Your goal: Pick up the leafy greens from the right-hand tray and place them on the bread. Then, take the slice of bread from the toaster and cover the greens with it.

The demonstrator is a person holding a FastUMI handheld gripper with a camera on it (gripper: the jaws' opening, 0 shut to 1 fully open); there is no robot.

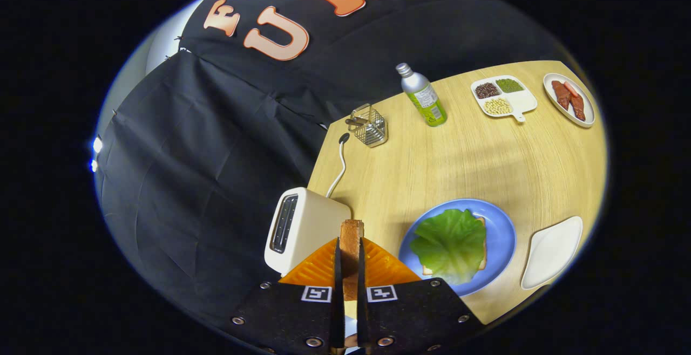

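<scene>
Presently the gripper (350,268) has its two fingers closed edge-on upon a browned slice of toasted bread (351,236), which stands upright between them with its crust end projecting just ahead of the tips; the narrow-edge hold appears chosen so the slice can later be turned flat. Just beside the fingers, on the left, sits the cream-coloured slot toaster (302,228), its dark slot apparently empty, which suggests the slice came from there; its white cord (339,169) runs back toward a small wire mesh basket (369,125). On the right of the fingers lies the round blue plate (499,236), bearing a broad green lettuce leaf (451,241) spread over a lower slice of bread (482,255), only a corner of which shows. The greens step therefore looks complete, and the remaining move would be to carry the held slice over and lay it upon the leaf. Beyond the plate rests an empty white leaf-shaped tray (551,251). Well apart, across the pale wooden tabletop (486,161), stand a silver-and-green metal bottle (424,96), a white divided dish of beans (503,97) and a white oval plate of reddish meat pieces (569,99).
</scene>
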